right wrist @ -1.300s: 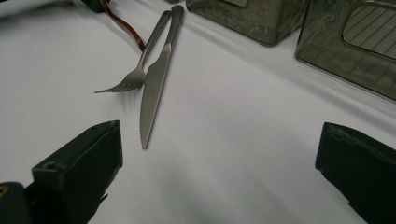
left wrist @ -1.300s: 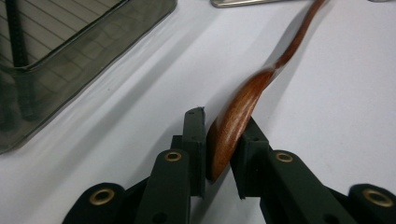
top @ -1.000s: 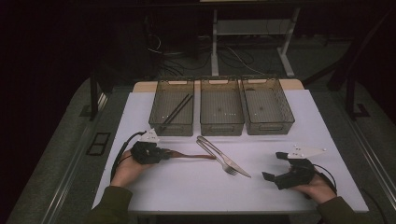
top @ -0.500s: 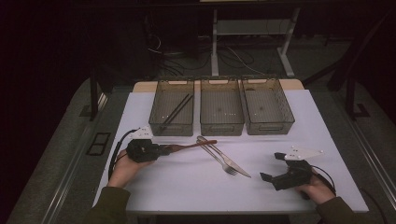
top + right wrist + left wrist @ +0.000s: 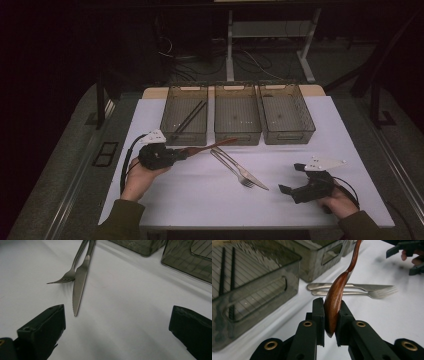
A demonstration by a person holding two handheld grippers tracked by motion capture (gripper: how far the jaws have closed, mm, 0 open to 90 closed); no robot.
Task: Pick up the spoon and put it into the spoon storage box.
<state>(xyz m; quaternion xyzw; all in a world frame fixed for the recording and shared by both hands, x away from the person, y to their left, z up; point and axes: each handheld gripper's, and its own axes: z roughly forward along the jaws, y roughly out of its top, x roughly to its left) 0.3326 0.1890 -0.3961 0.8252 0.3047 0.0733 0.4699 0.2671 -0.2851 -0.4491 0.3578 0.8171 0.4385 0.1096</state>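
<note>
Holding the wooden spoon (image 5: pixel 335 302) by its bowl between my left gripper (image 5: pixel 329 312) jaws, I have it at the left of the high view, handle slanting up toward the middle bin (image 5: pixel 237 120). I should keep the pinch firm, since the curved bowl could pivot, and lift the handle over the bin wall before opening. My right gripper (image 5: pixel 300 186) rests with jaws wide at lower right, near the knife (image 5: pixel 79 282) and fork (image 5: pixel 65 277) on the table (image 5: pixel 200 200).
</note>
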